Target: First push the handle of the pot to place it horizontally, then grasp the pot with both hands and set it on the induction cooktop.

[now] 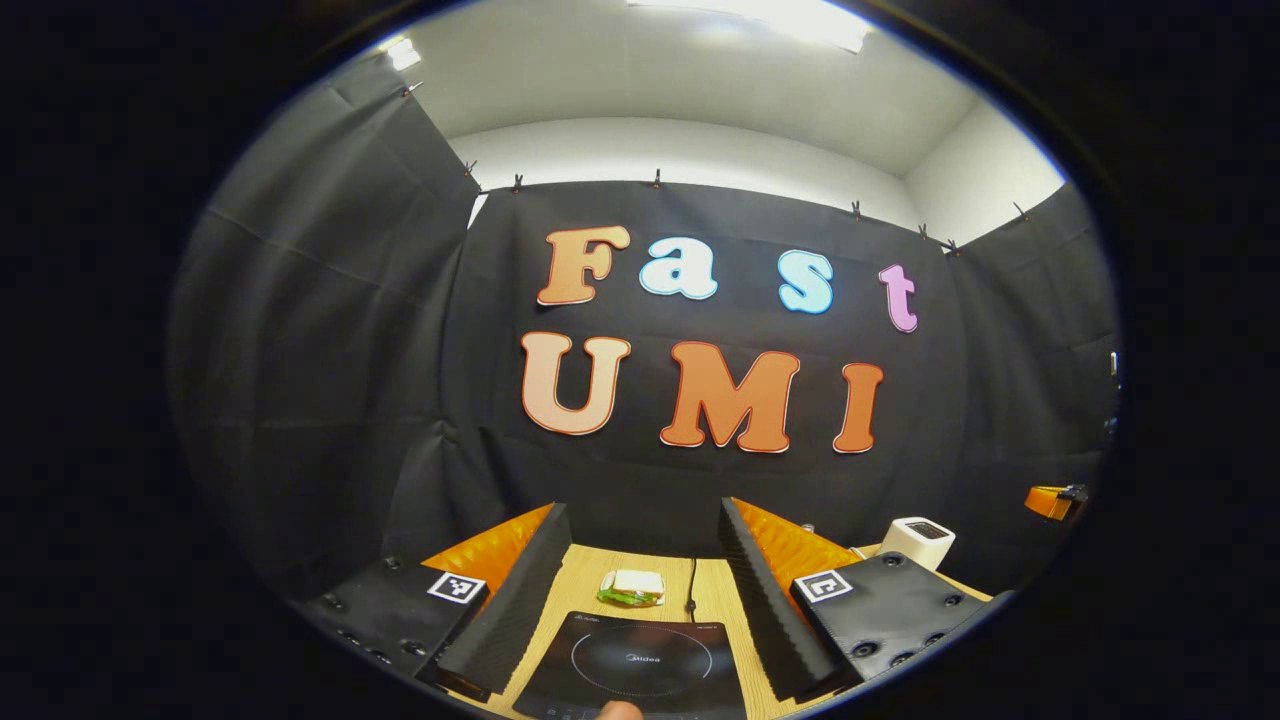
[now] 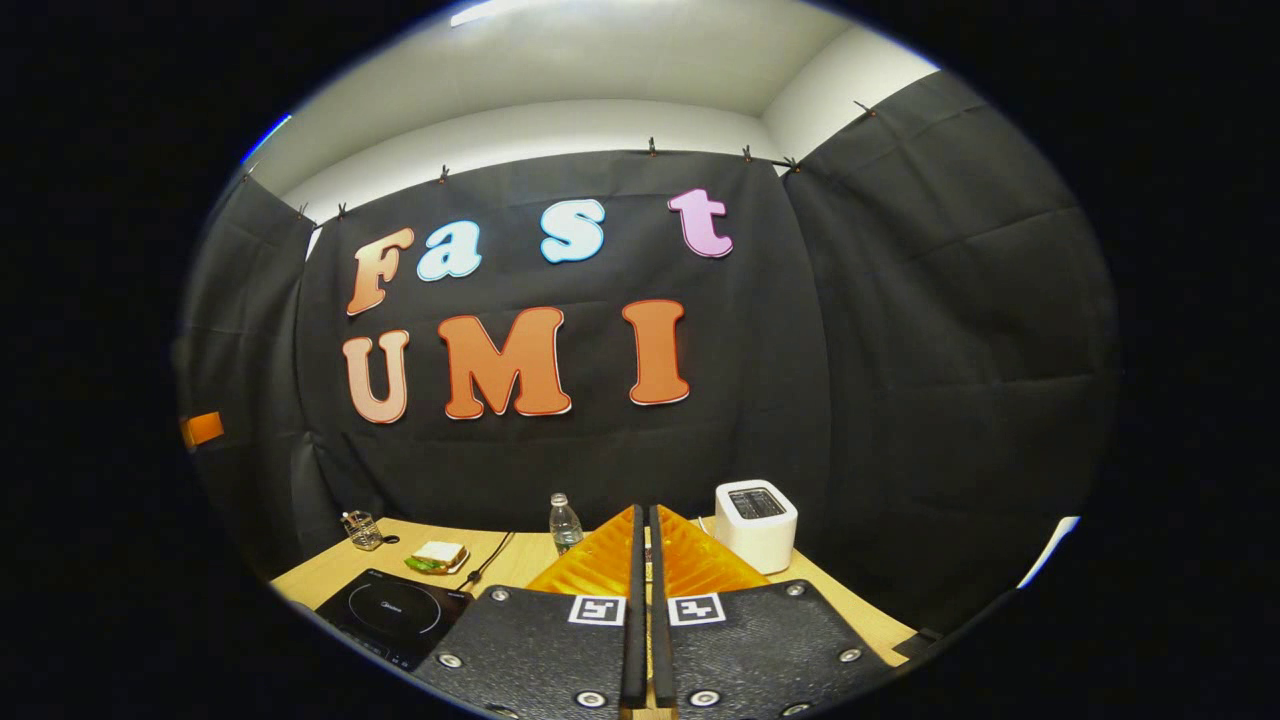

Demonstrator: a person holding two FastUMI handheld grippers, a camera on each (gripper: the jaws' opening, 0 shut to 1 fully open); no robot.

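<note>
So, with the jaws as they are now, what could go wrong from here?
1. The cooktop's cord runs back across the table; an arm could snag it.
2. The sandwich lies just behind the cooktop, so a pot pushed too far might hit it.
3. The right gripper is shut and must open before grasping.

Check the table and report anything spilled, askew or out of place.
Nothing stands out. The cooktop lies flat with its top bare, the sandwich sits whole behind it, and the bottle and toaster stand upright.
</note>
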